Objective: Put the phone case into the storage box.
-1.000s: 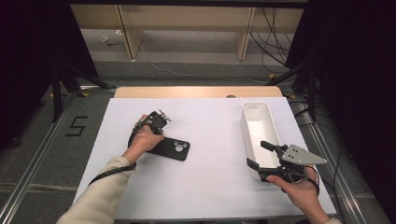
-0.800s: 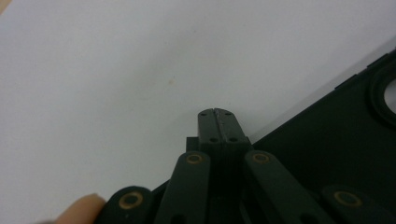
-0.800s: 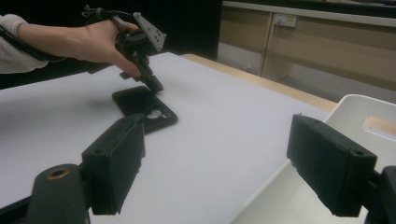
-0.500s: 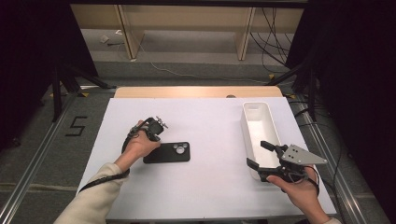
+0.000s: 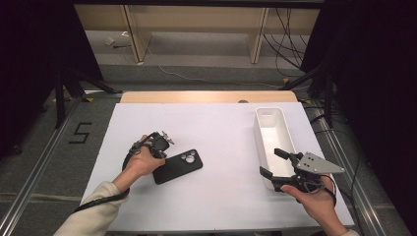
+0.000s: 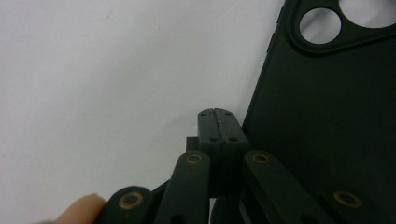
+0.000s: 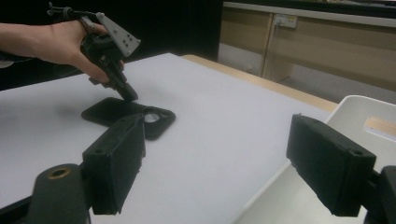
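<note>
- Your left gripper sits on the left half of the white surface, held in your left hand, tips pointed down at the surface.
- In the left gripper view its fingers are pressed flat together with no gap and nothing between them; the tips rest right at the long edge of the black phone case, touching it or just beside it, I cannot tell which.
- The phone case lies flat on the surface, left of centre, its camera cutout at the end farther from you and turned towards the tray.
- In the right gripper view, the case lies flat beyond the near fingers, with your left gripper tilted down onto its far edge.
- Your right gripper hovers at the near right, held in your right hand, with the grey three-cornered plate on top.
- Its fingers stand wide apart and grasp nothing; between them you see bare white surface.
- The white tray stands along the right side of the surface, long axis running away from you; your right gripper is over its near end.
- The tray appears at the right of the right gripper view, just behind the right-hand finger.
</note>
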The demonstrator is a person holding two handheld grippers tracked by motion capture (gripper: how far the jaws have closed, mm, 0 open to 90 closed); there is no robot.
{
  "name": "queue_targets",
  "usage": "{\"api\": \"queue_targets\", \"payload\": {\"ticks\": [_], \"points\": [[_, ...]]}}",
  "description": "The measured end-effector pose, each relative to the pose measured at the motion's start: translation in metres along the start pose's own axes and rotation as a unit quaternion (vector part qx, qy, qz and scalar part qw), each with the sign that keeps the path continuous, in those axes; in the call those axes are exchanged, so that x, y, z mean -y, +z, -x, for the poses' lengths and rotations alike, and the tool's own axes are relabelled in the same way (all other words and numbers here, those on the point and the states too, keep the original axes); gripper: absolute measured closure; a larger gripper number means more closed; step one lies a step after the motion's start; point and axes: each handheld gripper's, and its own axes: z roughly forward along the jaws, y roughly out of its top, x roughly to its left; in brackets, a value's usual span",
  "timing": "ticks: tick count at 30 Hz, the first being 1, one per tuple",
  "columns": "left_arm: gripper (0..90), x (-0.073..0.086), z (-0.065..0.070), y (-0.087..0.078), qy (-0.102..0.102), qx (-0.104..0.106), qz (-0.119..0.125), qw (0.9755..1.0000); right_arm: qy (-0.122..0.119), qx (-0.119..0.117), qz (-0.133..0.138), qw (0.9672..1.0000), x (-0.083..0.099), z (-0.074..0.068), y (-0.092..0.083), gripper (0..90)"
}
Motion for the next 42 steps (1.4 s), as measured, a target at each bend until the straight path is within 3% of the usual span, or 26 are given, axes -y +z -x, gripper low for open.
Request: {"api": "queue_targets", "payload": {"ticks": [11,28,36,38,42], "points": [[89.9,0.005,0.006,-0.005,-0.003,0.016,-0.005,0.9999,0.001,0.0,0.003,1.0,0.0,0.0,0.0,20.9],[89.9,0.014,0.022,-0.013,0.015,0.027,-0.005,0.9995,0.0,0.0,0.002,1.0,0.0,0.0,0.0,20.9],[89.3,0.018,0.02,-0.014,0.0,0.034,0.006,0.9994,0.0,0.0,0.001,1.0,0.0,0.0,0.0,20.9],[83.7,0.017,0.018,-0.016,-0.003,0.032,0.009,0.9994,0.0,-0.001,0.001,1.0,0.0,0.0,0.0,20.9],[73.3,0.014,0.014,-0.023,-0.028,0.027,0.042,0.9984,0.0,-0.001,0.001,1.0,0.0,-0.001,0.0,20.9]]}}
